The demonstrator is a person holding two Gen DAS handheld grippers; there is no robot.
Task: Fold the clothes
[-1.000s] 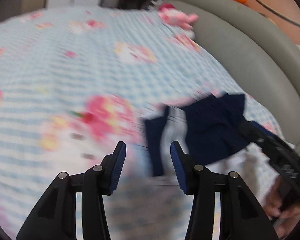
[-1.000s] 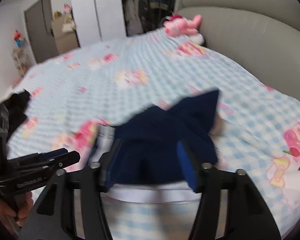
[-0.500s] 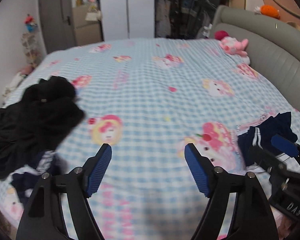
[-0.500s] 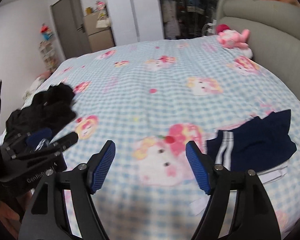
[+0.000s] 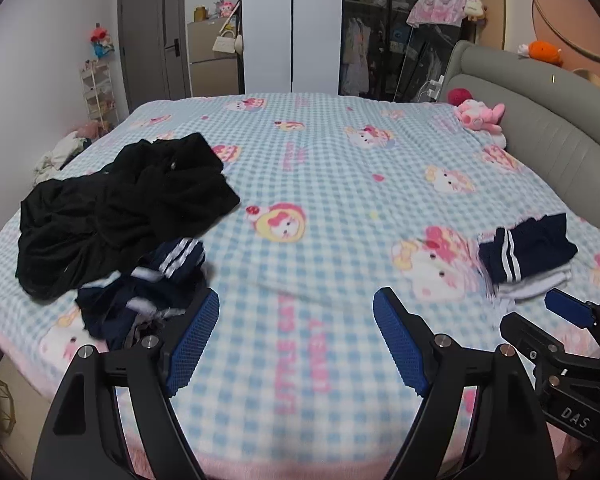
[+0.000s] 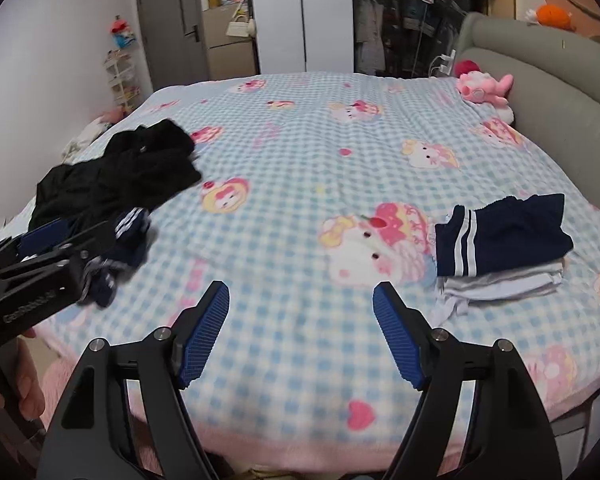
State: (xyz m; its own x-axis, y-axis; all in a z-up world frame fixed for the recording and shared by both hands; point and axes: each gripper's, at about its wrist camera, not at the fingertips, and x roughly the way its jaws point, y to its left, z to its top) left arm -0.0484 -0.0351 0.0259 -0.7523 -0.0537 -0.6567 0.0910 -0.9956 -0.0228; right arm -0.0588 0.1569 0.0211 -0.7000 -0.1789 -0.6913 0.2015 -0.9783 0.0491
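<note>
A bed (image 5: 340,168) with a blue checked cover fills the room. Both claws are held wide apart and empty above its near edge: the left claw (image 5: 296,344), the right claw (image 6: 300,332). To the right a folded stack (image 6: 500,248) is seen, navy on top of pale pieces. At the near left a loose pile (image 5: 112,216) of black and navy clothes is heaped. Were one piece pulled from that tangle, others could be dragged off the bed's edge with it.
</note>
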